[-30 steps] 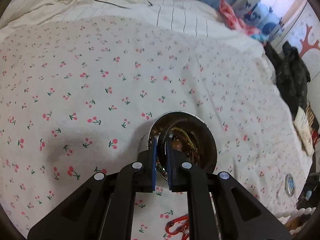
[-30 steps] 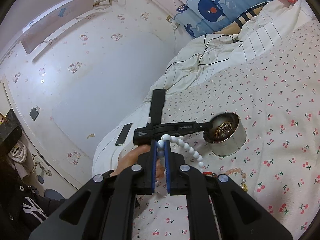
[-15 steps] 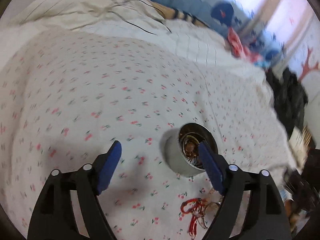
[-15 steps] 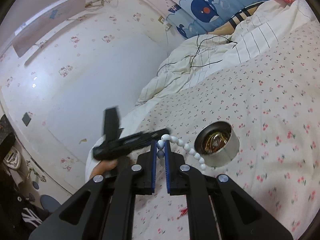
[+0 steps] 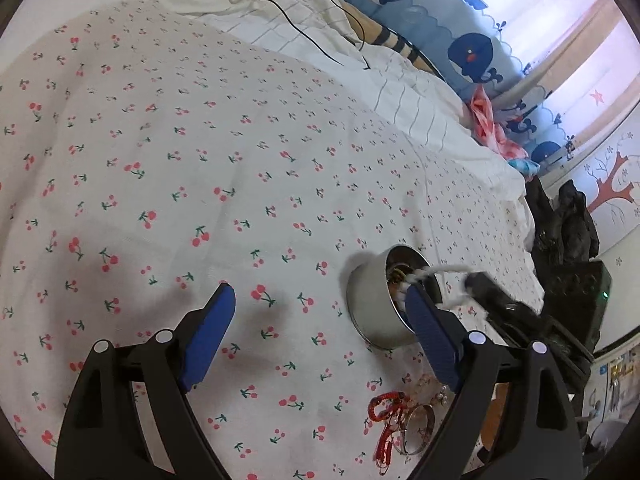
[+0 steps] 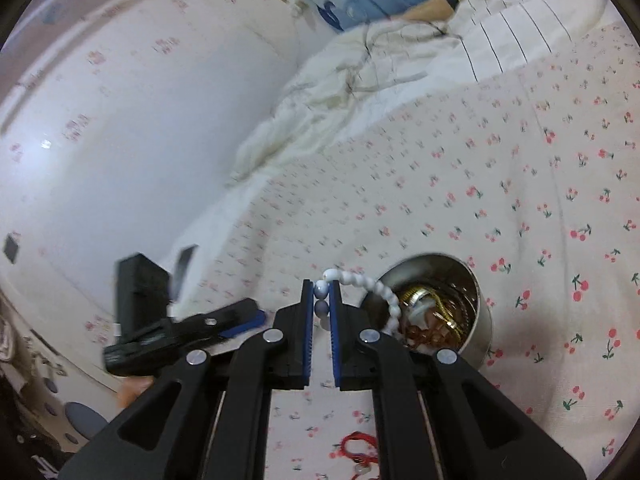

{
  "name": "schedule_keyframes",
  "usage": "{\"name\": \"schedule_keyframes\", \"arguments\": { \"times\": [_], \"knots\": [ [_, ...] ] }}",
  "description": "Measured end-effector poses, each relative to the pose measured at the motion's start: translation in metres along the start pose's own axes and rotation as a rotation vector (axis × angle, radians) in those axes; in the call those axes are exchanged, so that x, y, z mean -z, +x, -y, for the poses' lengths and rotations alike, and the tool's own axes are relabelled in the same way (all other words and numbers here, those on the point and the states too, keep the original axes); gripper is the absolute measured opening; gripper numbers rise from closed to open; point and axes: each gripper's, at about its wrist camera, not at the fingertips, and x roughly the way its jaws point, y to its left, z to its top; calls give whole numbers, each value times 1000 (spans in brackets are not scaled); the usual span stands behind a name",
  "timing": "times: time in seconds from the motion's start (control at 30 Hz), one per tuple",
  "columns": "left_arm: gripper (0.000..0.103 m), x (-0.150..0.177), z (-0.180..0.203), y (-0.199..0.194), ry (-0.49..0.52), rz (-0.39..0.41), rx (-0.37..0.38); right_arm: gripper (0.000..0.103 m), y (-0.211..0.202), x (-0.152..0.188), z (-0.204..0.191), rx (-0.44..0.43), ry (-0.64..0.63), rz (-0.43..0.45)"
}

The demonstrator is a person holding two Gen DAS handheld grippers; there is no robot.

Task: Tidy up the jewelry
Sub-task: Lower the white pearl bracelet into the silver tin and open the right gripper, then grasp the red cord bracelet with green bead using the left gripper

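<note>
A string of round white beads (image 6: 374, 286) is pinched at one end between the blue-padded fingers of the right gripper (image 6: 321, 300); from there it arches over and hangs down into the round shiny metal tin (image 6: 478, 330) that stands on the white bedsheet printed with small red cherries (image 6: 520, 184). The lower beads vanish behind the gripper's black frame and among the contents. Inside the tin lies a tangle of gold chain and brownish pieces, too jumbled to tell apart.

From the left wrist the same tin (image 5: 366, 300) shows tilted by the lens, its opening partly hidden by the right-hand blue pad of the left gripper (image 5: 316, 306), whose jaws stand wide apart with nothing between them. The bead string (image 5: 440, 269) appears there only as a blurred white arc running from the tin's mouth to the dark, smeared tip of the right gripper (image 5: 478, 284).

Near the tin on the sheet (image 5: 200, 160) lie a red corded bracelet (image 5: 384, 408) and a thin metal bangle (image 5: 418, 426), partly covered by the gripper frame. A rumpled cream duvet (image 5: 248, 4) with a thin black cable (image 5: 320, 46) across it lies beyond.
</note>
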Motion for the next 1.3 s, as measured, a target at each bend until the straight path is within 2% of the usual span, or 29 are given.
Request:
{"name": "schedule_keyframes", "arguments": {
  "times": [0.1, 0.13, 0.2, 0.27, 0.33, 0.5, 0.63, 0.77, 0.9, 0.97, 1.2, 1.3],
  "knots": [
    [83, 1, 4, 1, 9, -4, 9, 9, 9, 3, -1, 215, -63, -61],
    [83, 2, 6, 0, 12, -4, 9, 23, 10, 4, -3, 278, -91, -77],
    [83, 3, 7, 0, 17, -9, 14, 43, 8, 6, -6, 353, -139, -88],
    [83, 4, 8, 1, 23, -17, 17, 44, -1, 8, -15, 414, -197, -80],
    [83, 6, 11, 4, 34, -29, 19, 50, -8, 10, -18, 428, -216, -67],
    [83, 18, 26, 12, 117, -104, 33, 50, -48, 32, -23, 430, -213, -14],
    [83, 41, 42, 24, 197, -199, 57, 50, -67, 72, -20, 488, -240, -59],
    [83, 67, 51, 36, 258, -253, 50, 50, -81, 100, 3, 489, -153, -99],
    [83, 76, 48, 44, 237, -263, 46, 50, -81, 99, -1, 471, -173, -87],
    [83, 79, 47, 49, 232, -276, 57, 50, -76, 101, -3, 488, -191, -99],
    [82, 87, 57, 53, 288, -277, 65, 50, -80, 95, 3, 492, -155, -73],
    [68, 87, 55, 56, 290, -272, 40, 50, -79, 94, 4, 482, -149, -71]
  ]
}}
